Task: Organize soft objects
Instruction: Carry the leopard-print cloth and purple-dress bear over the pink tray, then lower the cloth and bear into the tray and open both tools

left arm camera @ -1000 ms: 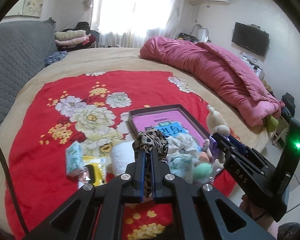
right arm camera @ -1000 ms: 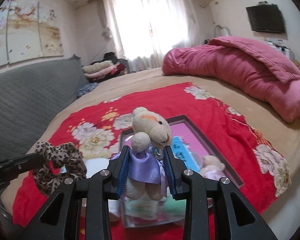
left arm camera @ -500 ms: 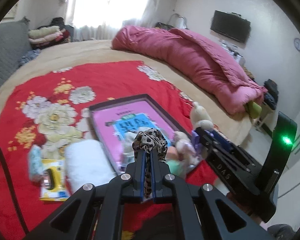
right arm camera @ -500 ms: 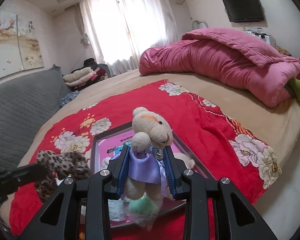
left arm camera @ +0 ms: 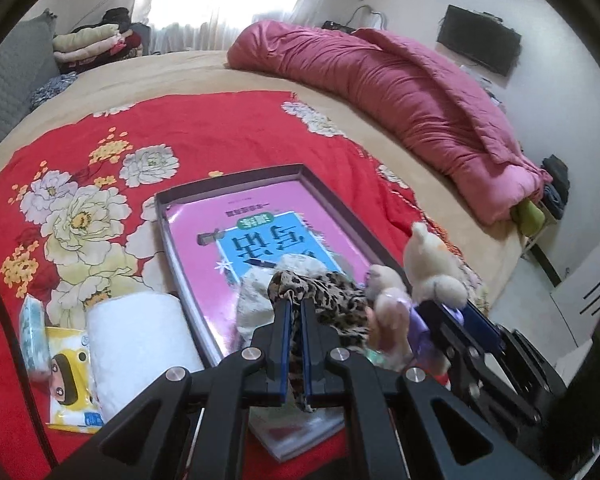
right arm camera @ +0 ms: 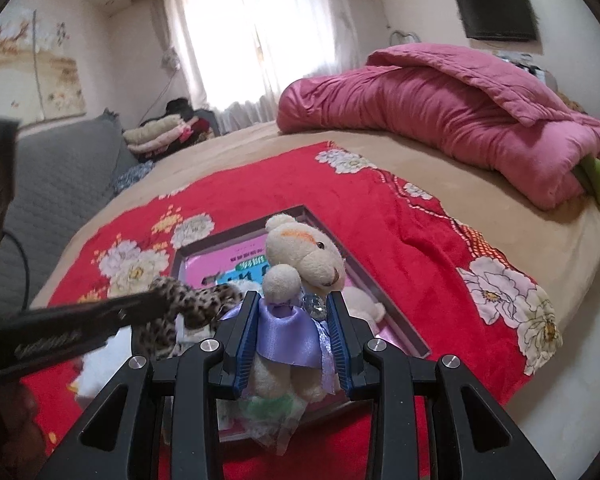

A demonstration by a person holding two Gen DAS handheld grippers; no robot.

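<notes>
My left gripper (left arm camera: 296,308) is shut on a leopard-print scrunchie (left arm camera: 324,288), held over the near end of a shallow dark tray (left arm camera: 228,186) lined with a pink booklet (left arm camera: 260,232). My right gripper (right arm camera: 294,300) is shut on a cream teddy bear (right arm camera: 304,252) in a purple satin dress, also over the tray (right arm camera: 240,230). In the left wrist view the bear (left arm camera: 428,264) and right gripper (left arm camera: 456,316) sit just right of the scrunchie. The scrunchie (right arm camera: 192,300) shows at the left in the right wrist view. A second small plush (right arm camera: 364,304) and pale fabric (left arm camera: 260,296) lie in the tray.
The tray rests on a red floral blanket (left arm camera: 80,184) over a tan bed. Left of it lie a white towel roll (left arm camera: 136,340), a yellow tissue pack (left arm camera: 70,384) and a blue-white packet (left arm camera: 32,336). A pink quilt (left arm camera: 400,80) is heaped at the far right; the bed edge runs along the right.
My left gripper has moved right and down with the scrunchie, ending over the tray beside the bear. The right gripper has sunk a little toward the tray, still holding the bear.
</notes>
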